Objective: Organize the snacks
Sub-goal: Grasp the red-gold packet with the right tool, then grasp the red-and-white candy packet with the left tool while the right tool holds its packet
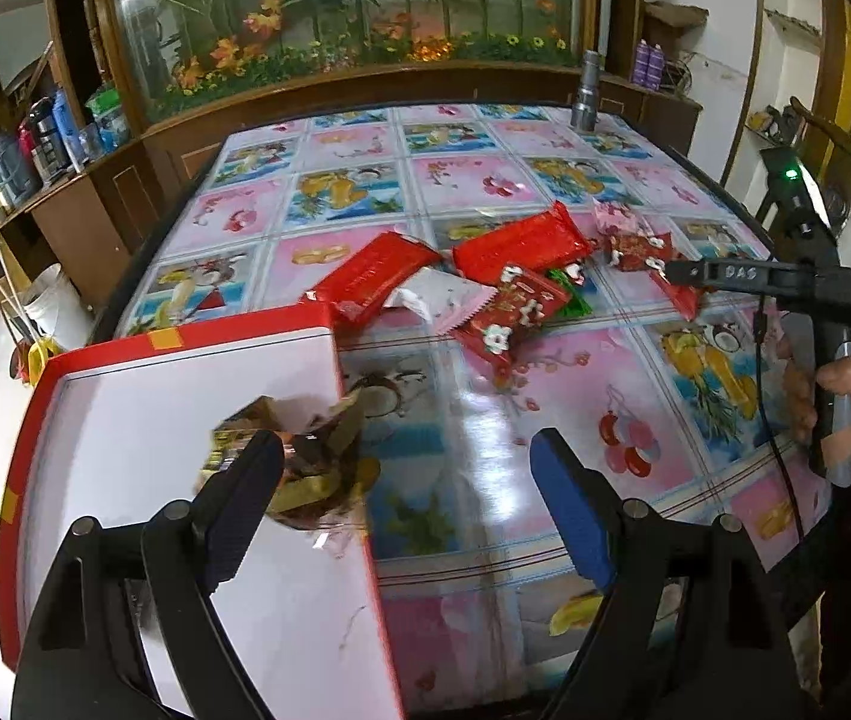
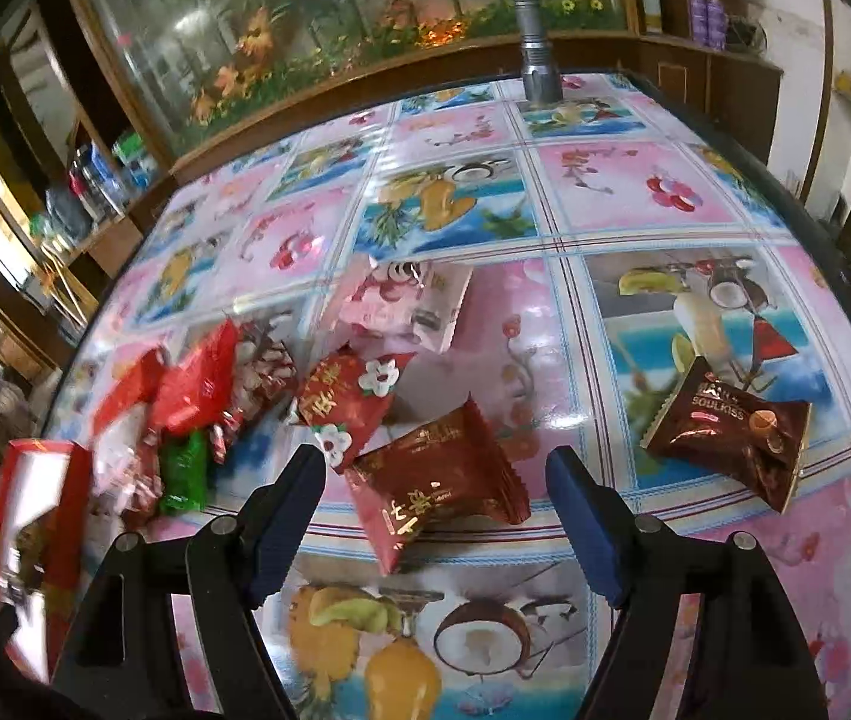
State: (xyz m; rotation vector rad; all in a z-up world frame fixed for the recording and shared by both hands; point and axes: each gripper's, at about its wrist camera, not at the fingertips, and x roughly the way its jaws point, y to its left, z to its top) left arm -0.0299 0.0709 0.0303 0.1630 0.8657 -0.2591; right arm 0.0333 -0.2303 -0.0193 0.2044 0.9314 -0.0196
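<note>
A red-rimmed white box [image 1: 155, 420] lies on the table at the left; it also shows in the right wrist view [image 2: 35, 510]. My left gripper [image 1: 407, 480] is open over the box's right edge. A blurred brown and gold snack packet [image 1: 299, 450] is beside its left finger, above the box. Several red, white and green snack packets [image 1: 485, 276] lie heaped mid-table. My right gripper [image 2: 434, 480] is open, its fingers on either side of a dark red packet [image 2: 437, 480] on the table. A brown packet [image 2: 737, 438] lies to its right.
A grey metal flashlight [image 2: 536, 54] stands at the table's far edge. A pink packet [image 2: 407, 300] lies beyond the heap. A wooden cabinet with a fish tank [image 1: 335, 12] runs behind the table. Bottles stand on a shelf [image 1: 47, 138] at the left.
</note>
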